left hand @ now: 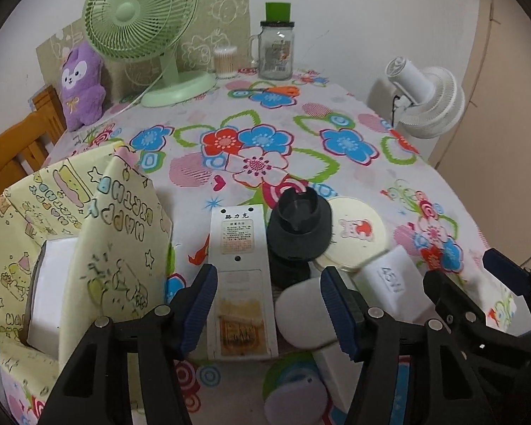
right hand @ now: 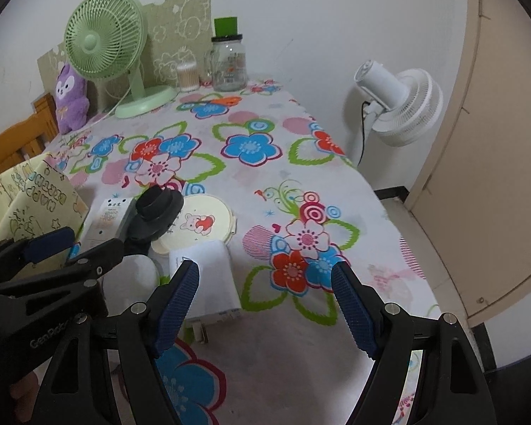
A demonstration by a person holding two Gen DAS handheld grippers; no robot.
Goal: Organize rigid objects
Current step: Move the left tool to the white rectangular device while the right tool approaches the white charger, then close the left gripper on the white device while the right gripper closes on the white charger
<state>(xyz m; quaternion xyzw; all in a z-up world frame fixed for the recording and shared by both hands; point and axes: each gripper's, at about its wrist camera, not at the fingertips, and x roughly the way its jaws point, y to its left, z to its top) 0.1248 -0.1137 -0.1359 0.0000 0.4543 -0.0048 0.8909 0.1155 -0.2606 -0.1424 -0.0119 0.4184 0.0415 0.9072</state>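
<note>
Objects to sort lie in a cluster near the front left of the table (right hand: 272, 372), on its flowered cloth. The long white remote (left hand: 240, 283) lies flat, lengthwise toward the far wall, label side up. Touching its right edge is a black cap-shaped piece (left hand: 299, 228), which overlaps the left rim of a round cream lid (left hand: 355, 235) with a small bear print. Nearer than these lies a white rounded object (left hand: 306, 315), and just right of it a white adapter box (left hand: 396, 283), its plug prongs showing at the near end in the right wrist view. A small pale round object (left hand: 295, 396) lies closest to the camera, partly hidden. The left gripper (left hand: 269, 304) hangs over the near half of the remote with its jaws apart; the blue pads stand either side of the remote and the rounded object, and I cannot tell whether either pad touches them. The right gripper (right hand: 265, 304) hovers over bare cloth to the right of the adapter box, jaws wide apart, nothing between them; its left pad overlaps the box edge in view. At the left stands a yellow patterned box (left hand: 88, 233) with flaps up and a white block inside. At the far end stand a green fan (left hand: 141, 17), a purple plush toy (left hand: 81, 85), a cotton swab tub (left hand: 224, 62) and a glass jar (left hand: 275, 49). A white fan (right hand: 400, 106) stands off the table's right side.
</note>
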